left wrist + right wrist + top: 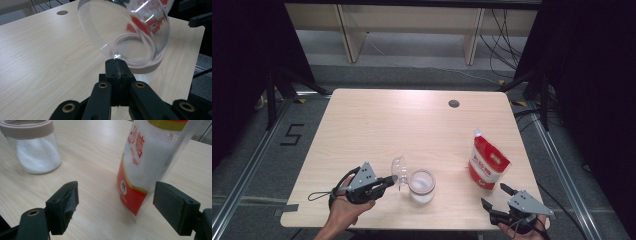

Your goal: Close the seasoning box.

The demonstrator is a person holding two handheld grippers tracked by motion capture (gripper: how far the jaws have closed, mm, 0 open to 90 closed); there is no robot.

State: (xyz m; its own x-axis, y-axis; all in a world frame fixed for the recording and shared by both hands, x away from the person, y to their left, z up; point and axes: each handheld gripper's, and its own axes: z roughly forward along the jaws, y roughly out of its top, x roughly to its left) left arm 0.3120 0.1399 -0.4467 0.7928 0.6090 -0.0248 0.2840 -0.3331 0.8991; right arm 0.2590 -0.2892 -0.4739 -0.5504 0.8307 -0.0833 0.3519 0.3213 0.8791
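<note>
A clear glass jar with a pink rim stands near the table's front edge, partly filled with white grains. Its clear domed lid is tilted up at the jar's left side. My left gripper is shut on the lid's lower edge. A red and white sugar pouch stands upright to the right of the jar. My right gripper is open near the front right corner, its jaws just short of the pouch's base and wide on both sides of it.
The light wooden table has a round cable hole near its far edge. Dark curtains stand at both sides, and cables lie on the floor beyond the right rear corner.
</note>
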